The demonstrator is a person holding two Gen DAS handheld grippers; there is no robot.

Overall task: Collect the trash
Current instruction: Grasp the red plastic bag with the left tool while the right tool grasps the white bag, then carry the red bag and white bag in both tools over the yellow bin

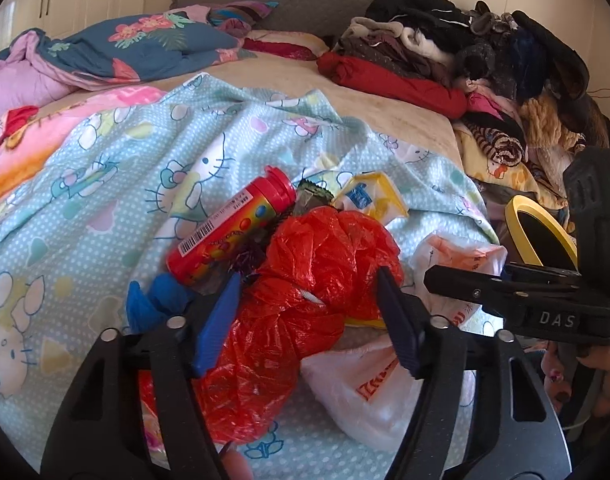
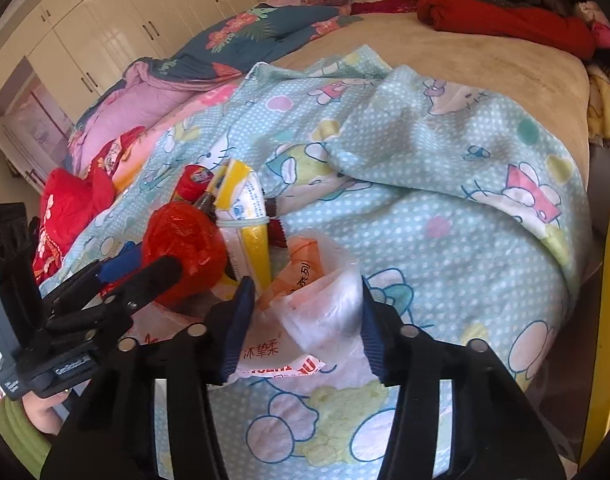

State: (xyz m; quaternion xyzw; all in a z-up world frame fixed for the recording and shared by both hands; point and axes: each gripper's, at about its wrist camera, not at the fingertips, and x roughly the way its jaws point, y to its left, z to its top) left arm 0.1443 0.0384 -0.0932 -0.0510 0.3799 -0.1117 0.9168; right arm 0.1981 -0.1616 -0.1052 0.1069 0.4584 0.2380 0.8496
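Straddling the trash heap on the bed

Lying at the left of the pile on the blue cartoon-print blanket (image 1: 105, 184), a crumpled blue scrap (image 1: 149, 304) sits just beside a red candy tube (image 1: 233, 224) with a red cap. Right of the tube, the left gripper (image 1: 305, 316) is spread wide, its blue-padded fingers on either side of a crumpled red plastic bag (image 1: 313, 264); whether the pads touch the bag cannot be told. Beyond the red bag lies a yellow-and-white wrapper (image 1: 369, 196). Further right, the right gripper (image 2: 303, 328) is likewise spread, its fingers flanking a white plastic bag (image 2: 325, 304) with orange print, which lies against the red bag's near right side. A heap of clothes (image 1: 485, 60) is piled at the far right of the bed, and a yellow-rimmed black object (image 1: 541, 232) shows near the bed's right edge.
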